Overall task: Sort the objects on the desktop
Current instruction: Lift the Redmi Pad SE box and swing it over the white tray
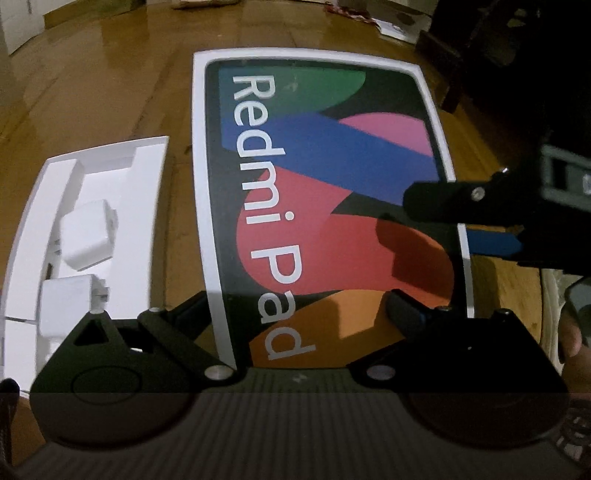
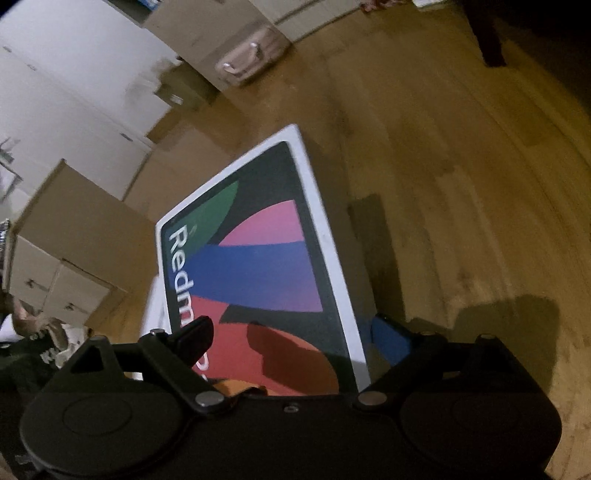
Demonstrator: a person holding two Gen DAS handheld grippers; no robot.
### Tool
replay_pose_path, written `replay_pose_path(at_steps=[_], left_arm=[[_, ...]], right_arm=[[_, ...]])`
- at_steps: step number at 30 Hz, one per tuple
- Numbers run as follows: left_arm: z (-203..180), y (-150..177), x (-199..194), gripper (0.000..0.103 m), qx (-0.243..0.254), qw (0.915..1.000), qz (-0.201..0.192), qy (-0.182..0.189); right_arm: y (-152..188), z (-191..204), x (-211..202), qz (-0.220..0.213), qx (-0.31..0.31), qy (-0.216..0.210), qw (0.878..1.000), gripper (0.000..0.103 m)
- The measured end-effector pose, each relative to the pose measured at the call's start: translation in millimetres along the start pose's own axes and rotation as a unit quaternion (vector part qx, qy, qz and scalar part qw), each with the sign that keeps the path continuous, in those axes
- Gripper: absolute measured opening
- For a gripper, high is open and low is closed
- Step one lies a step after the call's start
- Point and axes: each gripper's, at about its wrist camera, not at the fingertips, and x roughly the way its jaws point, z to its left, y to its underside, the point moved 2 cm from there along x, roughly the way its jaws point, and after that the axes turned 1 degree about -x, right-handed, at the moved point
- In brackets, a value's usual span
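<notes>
A Redmi Pad box lid (image 1: pixel 325 206) with a white border and coloured shapes lies flat over the wooden floor. My left gripper (image 1: pixel 295 314) has its fingers spread wide at the lid's near end, one to each side. My right gripper (image 2: pixel 295 332) reaches in from the right; its upper finger (image 1: pixel 443 201) is over the lid's right edge and its blue pad (image 1: pixel 491 242) is below that edge. The lid (image 2: pixel 258 266) also shows in the right wrist view, between the right fingers. A white tray (image 1: pixel 144 206) holding two white chargers (image 1: pixel 88 236) lies to the lid's left.
Wooden floor (image 2: pixel 461 184) all around. Cardboard boxes (image 2: pixel 81 229) and white cabinets (image 2: pixel 74 74) stand at the left in the right wrist view. A dark furniture leg (image 2: pixel 487 33) is at the far right. Papers (image 1: pixel 402 22) lie far off.
</notes>
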Motion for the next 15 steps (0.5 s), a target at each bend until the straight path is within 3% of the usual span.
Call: replay_pose_path(at_steps=[15], left_arm=[[24,-6,-34,0.099,-0.042,0.9982,-0.039,0.016]], right_arm=[[0,16,0,-0.022,0.022,-0.052,0.998,0.096]])
